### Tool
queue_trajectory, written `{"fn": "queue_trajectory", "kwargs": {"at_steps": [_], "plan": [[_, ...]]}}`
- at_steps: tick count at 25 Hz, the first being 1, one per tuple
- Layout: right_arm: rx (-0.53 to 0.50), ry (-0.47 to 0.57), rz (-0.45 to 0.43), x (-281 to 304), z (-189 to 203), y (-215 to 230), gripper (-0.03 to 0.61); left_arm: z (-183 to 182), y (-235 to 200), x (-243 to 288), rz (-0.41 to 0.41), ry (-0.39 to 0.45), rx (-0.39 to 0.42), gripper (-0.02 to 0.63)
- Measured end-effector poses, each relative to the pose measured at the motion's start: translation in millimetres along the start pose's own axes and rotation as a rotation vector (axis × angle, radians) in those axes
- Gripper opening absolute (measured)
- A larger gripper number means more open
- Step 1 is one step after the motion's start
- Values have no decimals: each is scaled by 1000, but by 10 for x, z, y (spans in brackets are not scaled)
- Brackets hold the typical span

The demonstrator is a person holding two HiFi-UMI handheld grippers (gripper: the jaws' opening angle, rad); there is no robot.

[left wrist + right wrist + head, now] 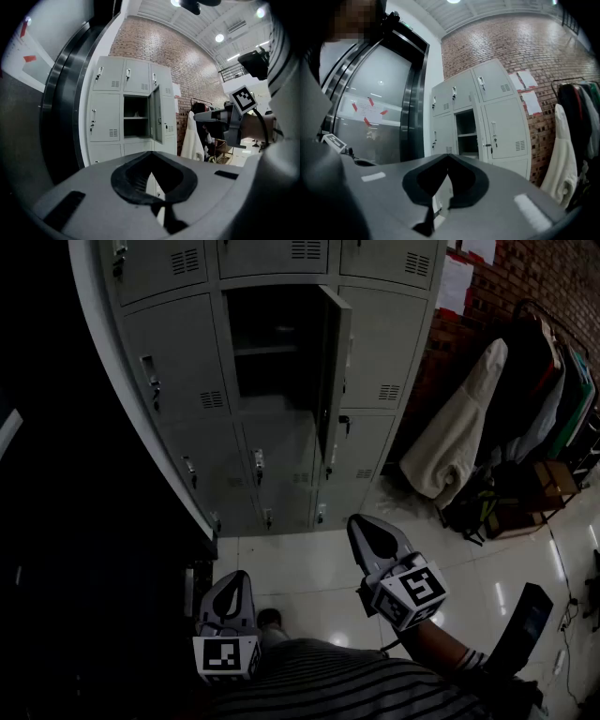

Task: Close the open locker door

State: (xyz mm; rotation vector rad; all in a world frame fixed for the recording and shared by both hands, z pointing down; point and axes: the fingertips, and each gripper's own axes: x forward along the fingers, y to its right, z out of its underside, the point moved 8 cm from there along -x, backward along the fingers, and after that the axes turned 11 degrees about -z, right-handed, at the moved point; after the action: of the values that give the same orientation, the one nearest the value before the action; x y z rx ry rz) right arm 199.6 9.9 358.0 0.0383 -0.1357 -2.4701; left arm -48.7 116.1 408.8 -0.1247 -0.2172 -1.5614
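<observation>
A bank of grey lockers (178, 343) stands ahead in the head view. One middle compartment (277, 343) is open, and its door (334, 371) swings out to the right, edge-on to me. Both grippers hang low over the floor, well short of the lockers. My left gripper (236, 577) is shut and empty. My right gripper (359, 521) is shut too, with nothing in it, and points toward the lockers' base. The left gripper view shows the open compartment (136, 117), its door (156, 119) and the right gripper (225, 119). The right gripper view shows the compartment (465, 131) straight ahead.
A clothes rack with a white coat (459, 437) and darker garments stands right of the lockers against a brick wall (534, 277). Boxes (548, 484) and bags lie under it. A dark doorframe (56, 474) fills the left. A dark slab (525, 624) leans at lower right.
</observation>
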Motion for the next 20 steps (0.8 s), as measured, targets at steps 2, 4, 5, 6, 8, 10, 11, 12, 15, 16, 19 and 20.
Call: {"fn": "queue_trajectory", "kwargs": {"at_steps": [2, 4, 5, 6, 8, 10, 11, 12, 15, 16, 19, 20], "plan": [[-12, 6, -6, 170, -32, 162, 3, 35, -74, 178, -10, 21, -4, 5], [-16, 17, -6, 349, -68, 330, 22, 9, -115, 342, 0, 23, -9, 5], [-16, 24, -4, 444, -90, 414, 42, -15, -134, 428, 10, 20, -6, 5], [-17, 32, 0, 542, -117, 498, 59, -36, -163, 529, 19, 19, 0, 5], [-27, 45, 19, 739, -179, 679, 75, -86, -241, 780, 36, 24, 7, 5], [-43, 51, 47, 934, -242, 876, 103, -178, -334, 1058, 55, 39, 6, 5], [-49, 52, 59, 1031, -272, 979, 117, -239, -381, 1198, 68, 48, 9, 5], [-54, 51, 69, 1125, -302, 1081, 134, -304, -428, 1336, 84, 57, 12, 5], [-57, 52, 84, 1358, -395, 1362, 184, -502, -558, 1734, 140, 77, 14, 5], [-58, 54, 87, 1421, -428, 1441, 194, -559, -599, 1866, 157, 81, 14, 5], [-67, 62, 96, 1592, -506, 1615, 220, -684, -701, 2258, 210, 78, 14, 5], [-68, 60, 95, 1641, -512, 1641, 221, -708, -726, 2375, 228, 77, 16, 5]]}}
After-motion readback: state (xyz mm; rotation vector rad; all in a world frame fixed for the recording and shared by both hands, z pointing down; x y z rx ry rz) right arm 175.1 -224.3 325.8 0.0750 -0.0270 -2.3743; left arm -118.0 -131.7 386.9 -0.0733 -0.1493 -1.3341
